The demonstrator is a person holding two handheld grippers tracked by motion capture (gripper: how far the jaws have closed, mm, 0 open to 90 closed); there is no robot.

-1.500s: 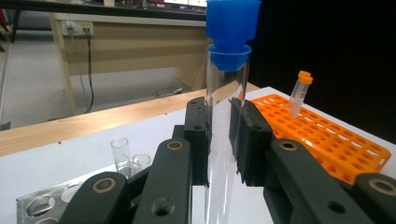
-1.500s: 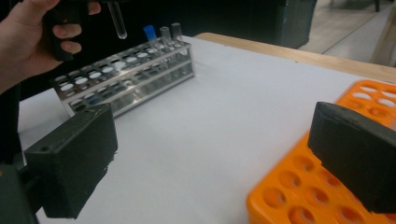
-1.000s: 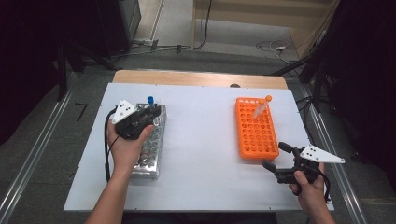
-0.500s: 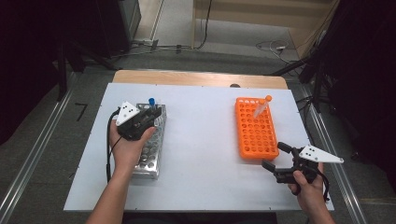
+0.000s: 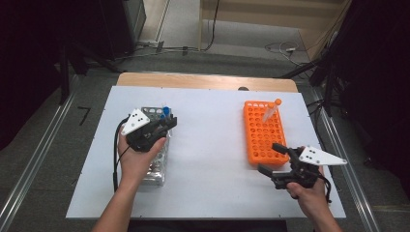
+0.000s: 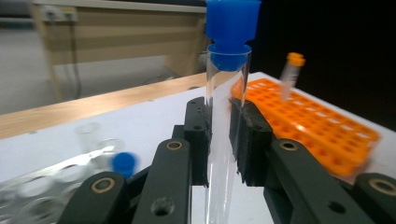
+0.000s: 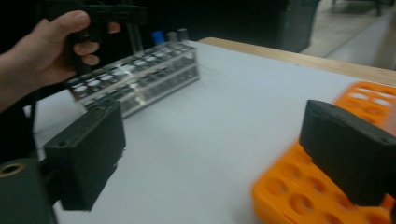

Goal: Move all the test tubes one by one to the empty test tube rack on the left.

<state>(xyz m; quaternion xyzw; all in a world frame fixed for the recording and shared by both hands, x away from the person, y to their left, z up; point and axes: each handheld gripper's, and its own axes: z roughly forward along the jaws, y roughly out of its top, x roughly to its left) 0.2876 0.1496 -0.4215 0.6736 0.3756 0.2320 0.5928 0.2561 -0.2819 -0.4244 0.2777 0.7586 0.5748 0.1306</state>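
White table top (image 5: pixel 212 145) on a wooden board (image 5: pixel 203 80), light wood strip visible along far edge. Grey floor (image 5: pixel 48 145) around, with metal rails (image 5: pixel 29 164) at left and at right (image 5: pixel 345 164). Behind the table, pale wooden furniture (image 5: pixel 270 14) and some cables (image 5: pixel 278 47) lying on the floor. Dark areas at both sides, dark equipment (image 5: pixel 116 24) at far left. Even, soft light over the table.

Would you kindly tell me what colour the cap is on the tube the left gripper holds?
Blue cap, clearest in the left gripper view.
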